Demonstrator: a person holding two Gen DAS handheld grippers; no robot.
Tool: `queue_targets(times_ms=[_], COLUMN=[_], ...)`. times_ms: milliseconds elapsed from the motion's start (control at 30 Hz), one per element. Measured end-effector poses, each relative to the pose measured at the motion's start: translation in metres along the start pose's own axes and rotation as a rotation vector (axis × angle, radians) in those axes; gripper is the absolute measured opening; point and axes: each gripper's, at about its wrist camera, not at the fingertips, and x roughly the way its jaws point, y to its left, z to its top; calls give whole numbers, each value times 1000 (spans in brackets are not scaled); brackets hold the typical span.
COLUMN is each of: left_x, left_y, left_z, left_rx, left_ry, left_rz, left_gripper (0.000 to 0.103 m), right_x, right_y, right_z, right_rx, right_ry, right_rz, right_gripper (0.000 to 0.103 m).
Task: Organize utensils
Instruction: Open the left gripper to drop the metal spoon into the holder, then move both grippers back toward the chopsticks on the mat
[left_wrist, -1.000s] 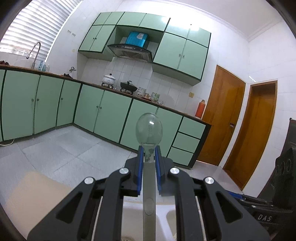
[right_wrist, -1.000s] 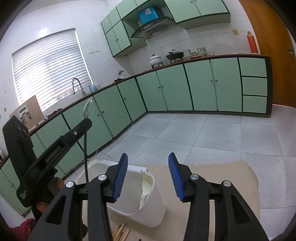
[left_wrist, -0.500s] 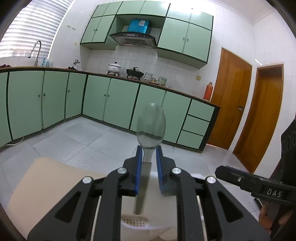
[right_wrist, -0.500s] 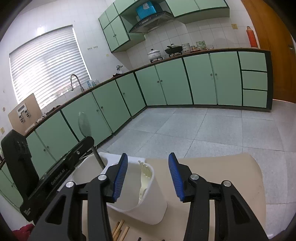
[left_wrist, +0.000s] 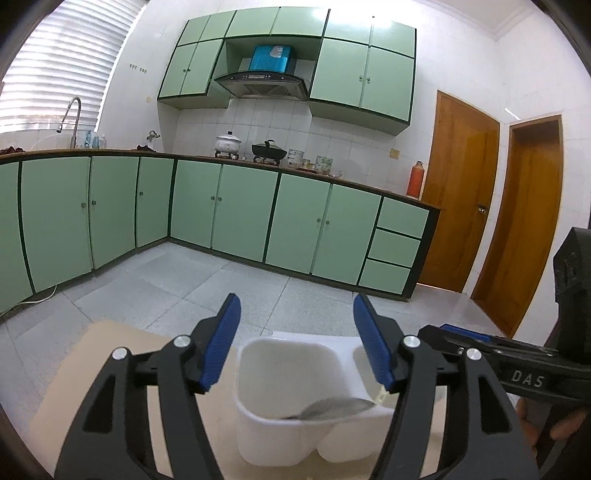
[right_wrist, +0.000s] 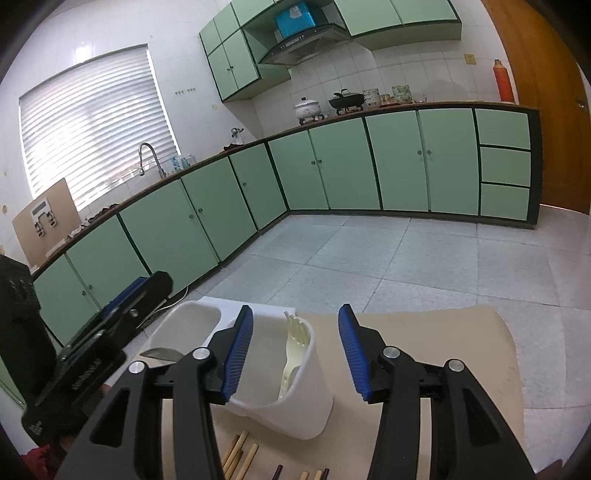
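Your left gripper (left_wrist: 297, 343) has let go of the spoon (left_wrist: 334, 408), which is now lying blurred in the white caddy (left_wrist: 273, 439); its fingers are standing wide apart, and "DAS" is showing alongside. From the right wrist, your right gripper (right_wrist: 295, 350) is gaping empty over the caddy's fork (right_wrist: 293, 354) compartment, chopsticks (right_wrist: 240, 452) lying below.

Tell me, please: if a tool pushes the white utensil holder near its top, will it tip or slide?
The white utensil holder looks like thin plastic and holds little, a cream fork and a metal spoon, so it is probably light. It is tall, so a high push may tip it; a low push would probably slide it.
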Motion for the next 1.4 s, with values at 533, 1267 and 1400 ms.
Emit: queue_targets(times_ms=[533,1267,1400], left_x=[-97,-191,-194], left_y=[-5,-6,-4], left_z=[-76,-160,-165], left_rx=[122,162,154], left_ry=[310,507,530], left_rz=[40,82,89], left_gripper=[77,77,77], right_x=[-64,-156,-160], right_y=[2,52,50], right_z=[-109,-232,-236], right_rx=[4,-26,-18], right_ry=[186,313,314], right_rz=[-91,-121,-130], right_gripper=[49,48,48])
